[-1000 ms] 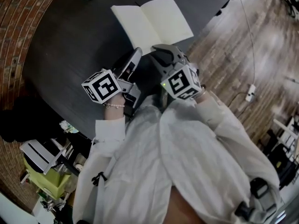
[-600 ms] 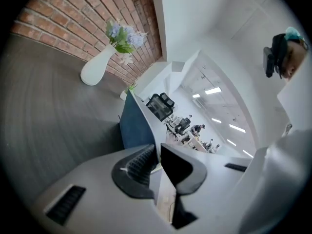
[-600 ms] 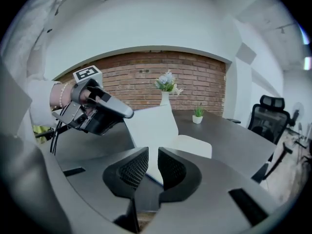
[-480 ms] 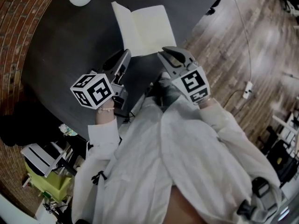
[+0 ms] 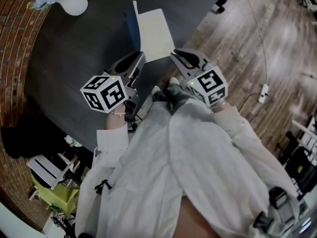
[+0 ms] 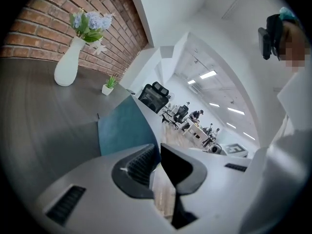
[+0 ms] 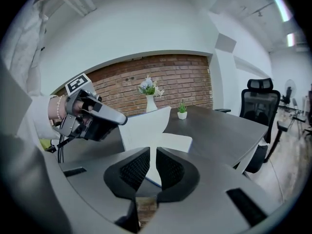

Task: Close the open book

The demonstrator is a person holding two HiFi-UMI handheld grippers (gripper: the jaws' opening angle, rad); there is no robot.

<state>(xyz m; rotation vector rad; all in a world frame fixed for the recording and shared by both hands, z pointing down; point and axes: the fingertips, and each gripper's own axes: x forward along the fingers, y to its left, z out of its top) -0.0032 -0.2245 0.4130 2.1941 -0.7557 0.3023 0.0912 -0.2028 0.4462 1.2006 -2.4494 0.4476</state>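
The book [image 5: 156, 33] lies on the dark table [image 5: 84, 48] with its right white page flat. Its left half stands up and shows a blue cover [image 5: 131, 29]. In the left gripper view the blue cover [image 6: 122, 128] rises just ahead, and its near edge runs into the jaws. My left gripper [image 5: 139, 57] [image 6: 158, 147] is shut on that edge. My right gripper [image 5: 176, 55] [image 7: 152, 152] is at the book's near right corner. Its jaws have just been closing and stand a narrow slit apart. The white page [image 7: 146, 126] shows through the slit.
A white vase with pale flowers [image 5: 73, 4] [image 6: 67, 62] stands at the table's far left by the brick wall [image 5: 15, 29]. A small potted plant [image 7: 182, 113] sits beyond the book. Wooden floor [image 5: 257, 48] starts right of the table edge, where a black office chair [image 7: 261, 101] stands.
The book's left half has swung from flat to upright, with the left gripper at its near edge. Both grippers have rolled and shifted along the table's near side.
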